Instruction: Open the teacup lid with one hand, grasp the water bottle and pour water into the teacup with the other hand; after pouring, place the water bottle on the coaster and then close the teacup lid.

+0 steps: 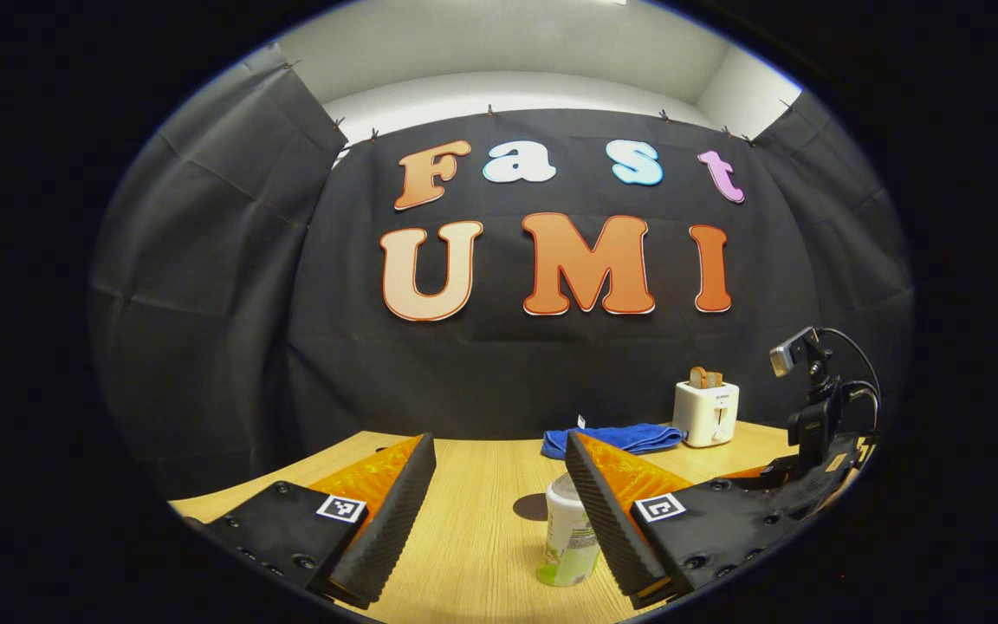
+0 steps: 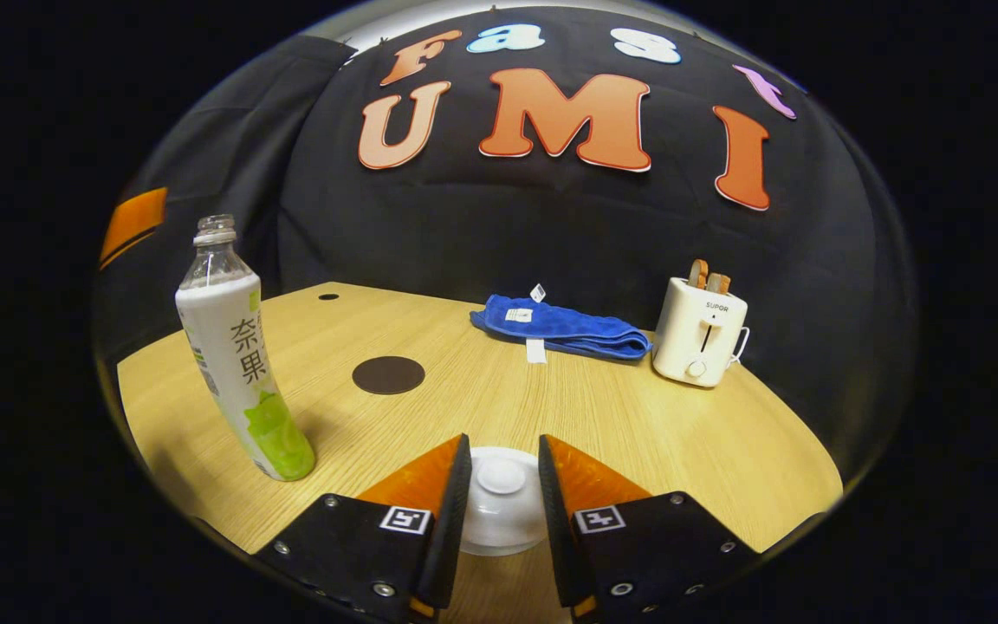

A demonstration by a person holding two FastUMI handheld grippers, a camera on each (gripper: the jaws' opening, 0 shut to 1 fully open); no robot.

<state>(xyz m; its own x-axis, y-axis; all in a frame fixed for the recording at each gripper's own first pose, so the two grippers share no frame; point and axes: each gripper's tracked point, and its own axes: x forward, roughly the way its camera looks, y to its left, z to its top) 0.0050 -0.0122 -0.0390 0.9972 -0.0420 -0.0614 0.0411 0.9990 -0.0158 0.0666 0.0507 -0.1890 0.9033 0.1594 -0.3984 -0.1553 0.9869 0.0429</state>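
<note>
In the left gripper view the left gripper (image 1: 499, 481) sits at the bottom with fingers wide apart and empty, the bottle (image 1: 570, 533) upright against its right finger, the coaster (image 1: 534, 507) just behind, and the other gripper (image 1: 811, 451) at the right edge. In the right gripper view, left to right: bottle (image 2: 239, 364) standing at left, coaster (image 2: 388, 374), towel (image 2: 564, 328), toaster (image 2: 698, 334). At bottom centre the right gripper (image 2: 503, 481) straddles the lid (image 2: 502, 511), fingers apart and off its knob.

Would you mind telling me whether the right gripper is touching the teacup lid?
Apart. In the right gripper view the right gripper straddles the teacup lid, its fingers standing clear of the knob.
</note>
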